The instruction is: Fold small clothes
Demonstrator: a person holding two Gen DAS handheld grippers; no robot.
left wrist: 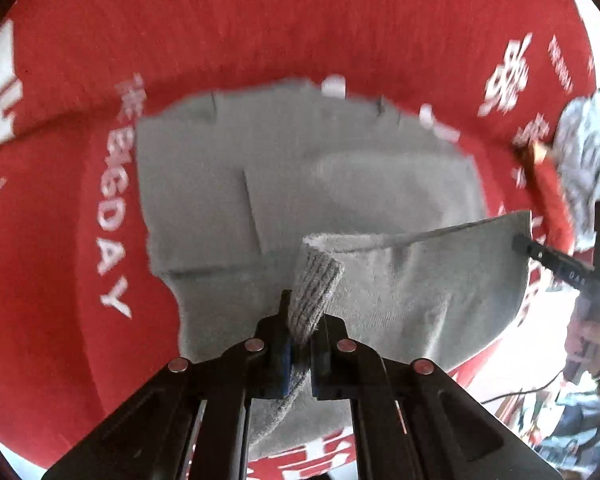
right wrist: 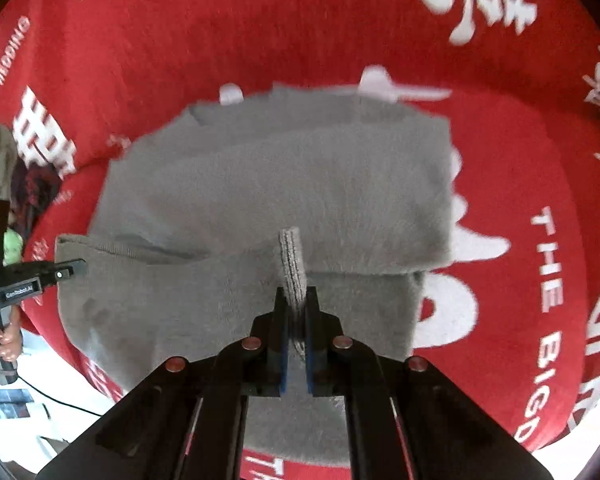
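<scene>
A grey knitted garment (left wrist: 300, 184) lies partly folded on the red cloth, and its near ribbed hem (left wrist: 314, 292) is lifted off the surface. My left gripper (left wrist: 304, 316) is shut on a bunched piece of that hem. In the left wrist view my right gripper (left wrist: 520, 244) grips the same hem at its right corner. The right wrist view shows the garment (right wrist: 280, 176) from the other side, with my right gripper (right wrist: 296, 296) shut on a thin upright fold of the hem (right wrist: 292, 256). There my left gripper (right wrist: 80, 268) pinches the hem's left corner, with a hand (right wrist: 4, 340) on its handle.
A red cloth (left wrist: 260, 20) with white lettering covers the surface under the garment. A grey-white patterned cloth (left wrist: 584, 152) lies at its right edge, a pale cloth (right wrist: 0, 160) at the left in the right wrist view. Below the cloth's near edge, a cable (right wrist: 60, 400) runs over a white floor.
</scene>
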